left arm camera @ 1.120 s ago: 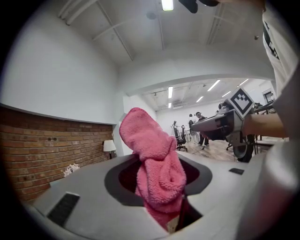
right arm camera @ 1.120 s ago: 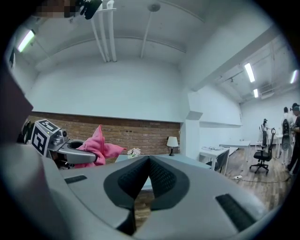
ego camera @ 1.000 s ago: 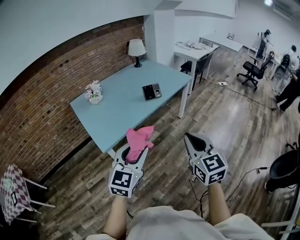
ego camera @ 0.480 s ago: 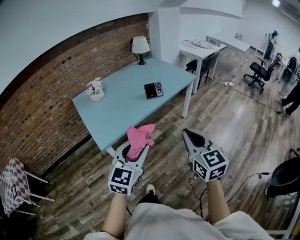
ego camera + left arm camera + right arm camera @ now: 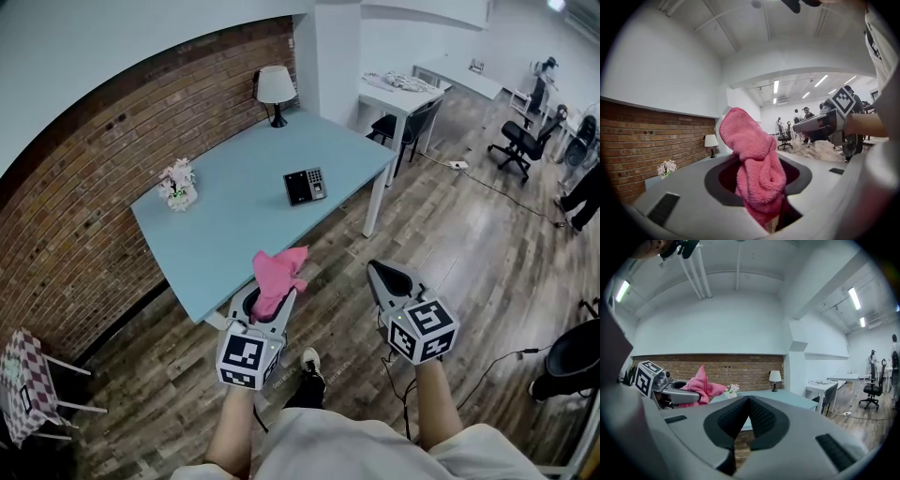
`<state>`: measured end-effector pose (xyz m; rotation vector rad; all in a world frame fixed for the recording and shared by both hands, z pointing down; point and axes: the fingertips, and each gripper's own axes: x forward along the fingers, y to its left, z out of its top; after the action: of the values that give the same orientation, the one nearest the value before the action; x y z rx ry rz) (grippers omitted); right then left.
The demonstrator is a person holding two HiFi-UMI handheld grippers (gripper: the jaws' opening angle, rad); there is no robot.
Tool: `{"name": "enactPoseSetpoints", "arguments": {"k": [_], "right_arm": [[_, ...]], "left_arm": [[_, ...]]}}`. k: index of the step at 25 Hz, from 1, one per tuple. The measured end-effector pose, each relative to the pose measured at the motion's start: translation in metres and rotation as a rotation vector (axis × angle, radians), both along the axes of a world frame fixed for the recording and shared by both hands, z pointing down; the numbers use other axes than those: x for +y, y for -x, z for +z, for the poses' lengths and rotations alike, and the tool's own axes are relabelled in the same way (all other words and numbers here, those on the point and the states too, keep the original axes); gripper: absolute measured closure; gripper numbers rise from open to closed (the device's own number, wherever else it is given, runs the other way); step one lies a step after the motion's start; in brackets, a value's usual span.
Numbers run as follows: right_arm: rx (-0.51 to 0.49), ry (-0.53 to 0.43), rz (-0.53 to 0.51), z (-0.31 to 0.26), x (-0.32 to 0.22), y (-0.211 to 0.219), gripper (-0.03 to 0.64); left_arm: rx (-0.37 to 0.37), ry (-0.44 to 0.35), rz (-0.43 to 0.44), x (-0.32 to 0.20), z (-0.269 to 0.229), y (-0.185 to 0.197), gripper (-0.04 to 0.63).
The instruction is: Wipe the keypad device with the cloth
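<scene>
Wood-plank flooring (image 5: 469, 244) is seen spreading wide and unobstructed to the right of the blue table (image 5: 234, 225), as far as a white desk (image 5: 398, 98) and an office chair (image 5: 511, 142) beyond the table's far right corner. A brick wall (image 5: 84, 187) runs close along the table's left long edge, so open room is left only on its near and right sides.

On the table, the keypad device (image 5: 305, 185) is laid flat toward the right long edge but short of it, with bare top on every side. A lamp (image 5: 274, 92) is stood at the table's far corner and a small flower pot (image 5: 178, 185) near its left edge, both well apart from the device.

Off the table's near short edge, the pink cloth (image 5: 277, 277) is gripped by the left gripper (image 5: 272, 302). The jaws are closed on the cloth's lower part, and the rest is bunched upward above them, so that its top is seen against the table's near edge in the head view. The right gripper (image 5: 378, 274) is held beside it, also on the near side of the table, with its jaws pressed together and nothing between them. Both grippers are well apart from the device.

A checkered stool (image 5: 23, 384) is stood by the wall, off the table's near left corner.
</scene>
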<state>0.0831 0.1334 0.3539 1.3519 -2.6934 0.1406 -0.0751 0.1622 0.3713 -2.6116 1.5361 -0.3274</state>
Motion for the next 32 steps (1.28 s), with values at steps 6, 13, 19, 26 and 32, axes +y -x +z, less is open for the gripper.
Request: {"name": "enactPoseSetpoints", "arguments": {"k": [6, 13, 19, 26, 32], "right_arm": [[0.015, 0.024, 0.017, 0.003, -0.074, 0.018, 0.611], [-0.005, 0.041, 0.060, -0.001, -0.153, 0.031, 0.611], [-0.011, 0.052, 0.091, 0.000, -0.209, 0.046, 0.611], [0.002, 0.060, 0.103, 0.002, -0.252, 0.059, 0.611], [0.007, 0.069, 0.103, 0.008, -0.272, 0.071, 0.611]], "left_arm": [[0.004, 0.008, 0.012, -0.078, -0.001, 0.017, 0.388], [0.012, 0.007, 0.014, -0.154, -0.008, 0.039, 0.388], [0.026, 0.020, 0.010, -0.208, -0.004, 0.063, 0.388], [0.023, 0.020, 0.032, -0.255, -0.003, 0.074, 0.388], [0.041, 0.009, 0.029, -0.280, -0.007, 0.086, 0.388]]}}
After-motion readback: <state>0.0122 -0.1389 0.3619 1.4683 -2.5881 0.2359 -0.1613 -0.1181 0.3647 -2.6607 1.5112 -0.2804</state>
